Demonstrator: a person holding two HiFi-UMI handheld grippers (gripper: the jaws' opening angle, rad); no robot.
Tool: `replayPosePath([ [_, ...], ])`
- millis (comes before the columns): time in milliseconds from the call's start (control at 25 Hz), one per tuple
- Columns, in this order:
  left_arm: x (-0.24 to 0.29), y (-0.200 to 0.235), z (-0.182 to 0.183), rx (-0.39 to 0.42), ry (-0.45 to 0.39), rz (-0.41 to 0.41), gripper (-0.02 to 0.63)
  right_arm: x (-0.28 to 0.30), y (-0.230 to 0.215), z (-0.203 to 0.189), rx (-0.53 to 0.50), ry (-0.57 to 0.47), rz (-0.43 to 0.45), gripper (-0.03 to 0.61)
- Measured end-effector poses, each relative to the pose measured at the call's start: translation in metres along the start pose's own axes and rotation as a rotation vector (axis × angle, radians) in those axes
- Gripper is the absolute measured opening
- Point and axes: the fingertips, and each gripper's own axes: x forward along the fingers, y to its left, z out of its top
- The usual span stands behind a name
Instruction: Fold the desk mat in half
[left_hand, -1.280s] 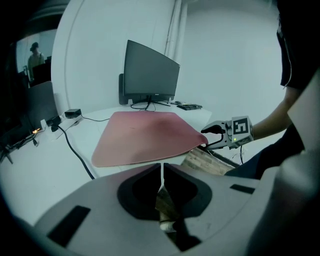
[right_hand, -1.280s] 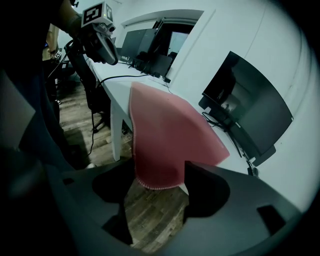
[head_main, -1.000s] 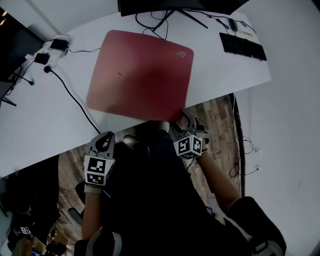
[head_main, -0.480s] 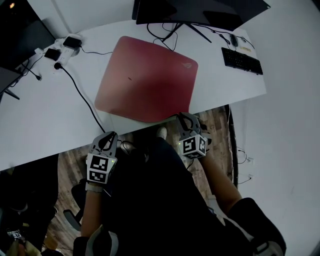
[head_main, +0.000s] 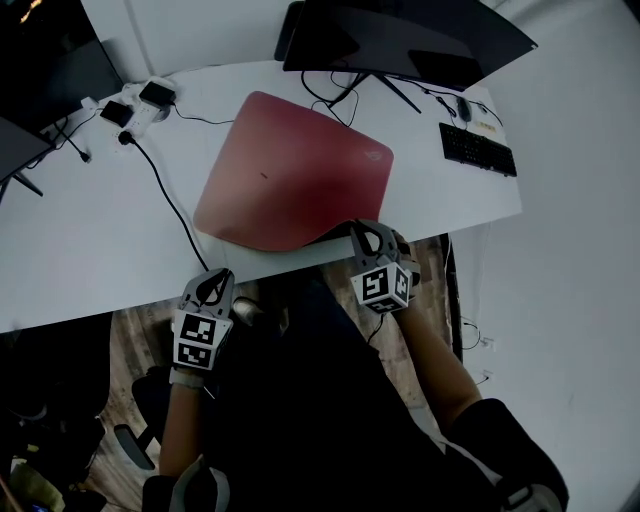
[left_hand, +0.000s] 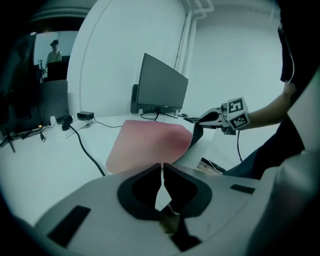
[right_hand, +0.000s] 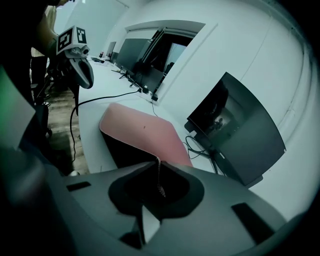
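I am pinching the near right corner of the desk mat (head_main: 290, 175) in my right gripper (head_main: 357, 231). Its jaws are clamped tight on the thin edge, and that corner is curling up off the desk (head_main: 90, 240). The rest of the red mat is lying flat between the monitor (head_main: 400, 40) and the desk's near edge. My left gripper (head_main: 212, 283) is hanging below the desk edge, its jaws pressed together on nothing.

To fold well, I am thinking the lift should go up and then over toward the far edge, slowly, so the mat is bending softly rather than sliding on the desk. Pulling by one corner alone will likely be dragging the fold askew, so the left gripper ought to be taking the near left corner. The cable (head_main: 165, 195) just beside the mat's left edge could be catching. I am seeing no box, tray or other container here.
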Motion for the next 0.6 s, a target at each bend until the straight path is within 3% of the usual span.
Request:
replayPosePath([
  [600,0.029,0.024,0.027,-0.105,-0.003,0.122,0.009,0.072,-0.052,0.058,-0.139,-0.088,0.129,0.037],
])
